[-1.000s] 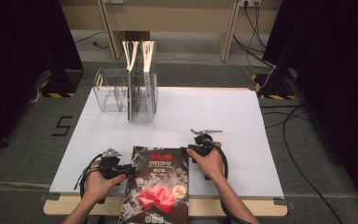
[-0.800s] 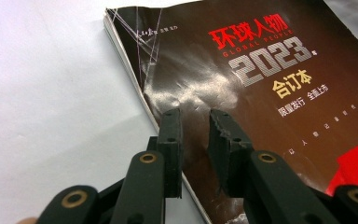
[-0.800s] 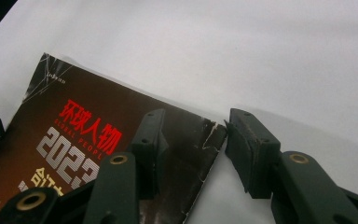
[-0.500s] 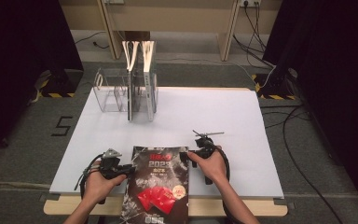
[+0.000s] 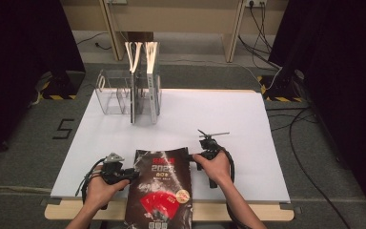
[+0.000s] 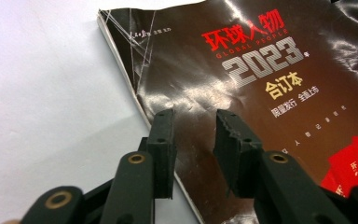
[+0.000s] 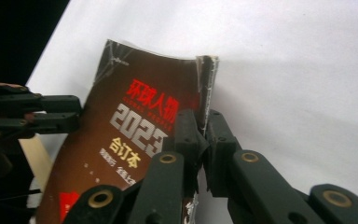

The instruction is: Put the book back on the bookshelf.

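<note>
White table (image 5: 228,119) carries a dark magazine (image 5: 162,191) and a clear rack (image 5: 112,93)

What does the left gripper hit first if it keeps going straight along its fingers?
Most likely the magazine. The left gripper points across its glossy cover with fingers apart over the near edge. Whether they already touch it is unclear.

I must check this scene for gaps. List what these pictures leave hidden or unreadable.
- Magazine: its near end is cut off by the high view's bottom edge.
- Small cover print: too small in the high view; in the left gripper view, cut by the right edge.
- Clear rack: contents of the compartments behind the upright books, hidden.
</note>
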Demonstrator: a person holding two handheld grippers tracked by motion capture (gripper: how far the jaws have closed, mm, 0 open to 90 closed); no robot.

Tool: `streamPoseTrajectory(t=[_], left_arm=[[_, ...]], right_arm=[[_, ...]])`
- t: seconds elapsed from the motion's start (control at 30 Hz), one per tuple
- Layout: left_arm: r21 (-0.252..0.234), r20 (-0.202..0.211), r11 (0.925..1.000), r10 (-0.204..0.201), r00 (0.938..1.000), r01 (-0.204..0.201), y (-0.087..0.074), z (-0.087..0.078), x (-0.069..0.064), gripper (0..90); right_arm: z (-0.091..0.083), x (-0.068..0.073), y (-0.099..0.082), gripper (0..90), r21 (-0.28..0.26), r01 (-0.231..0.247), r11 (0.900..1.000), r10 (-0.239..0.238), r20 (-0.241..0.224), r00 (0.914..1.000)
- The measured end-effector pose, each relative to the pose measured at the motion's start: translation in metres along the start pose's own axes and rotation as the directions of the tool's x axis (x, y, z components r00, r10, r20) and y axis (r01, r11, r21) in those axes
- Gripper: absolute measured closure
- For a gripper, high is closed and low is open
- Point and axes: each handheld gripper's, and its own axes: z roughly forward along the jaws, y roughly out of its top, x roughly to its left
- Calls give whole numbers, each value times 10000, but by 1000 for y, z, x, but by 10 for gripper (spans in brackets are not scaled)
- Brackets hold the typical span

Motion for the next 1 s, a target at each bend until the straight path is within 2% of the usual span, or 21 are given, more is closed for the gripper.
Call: streamPoseTrajectory(t=[0.07,0.2,0.37,0.57,0.8,0.9,1.0], left_arm=[[0,80,10000,-57,10000,57,0,0,1,656],[-173,-32,9998,-54,10000,54,2,-2,3,616],[-796,-299,9966,-256,9992,232,6,-11,6,564],[-1372,-379,9901,-337,9987,282,11,-21,9,533],[-1926,-406,9811,-277,9988,194,19,-30,8,506],[-2139,-359,9767,-233,9991,151,22,-35,7,502],[-2302,-363,9730,-244,9990,154,25,-38,8,497]], right_arm=[[-1,0,0,871,-37,-254,9997,254,-115,9996],[-4,3,0,873,-312,-364,9989,357,-226,9991],[-10,10,4,874,-779,-323,9964,292,-405,9988],[-23,20,12,874,-1404,-168,9900,127,-298,9995],[-44,36,23,874,-2292,186,9732,-251,-256,9994],[-54,43,31,874,-2751,343,9608,-430,-257,9987],[-63,50,37,875,-3075,273,9512,-406,-368,9985]])
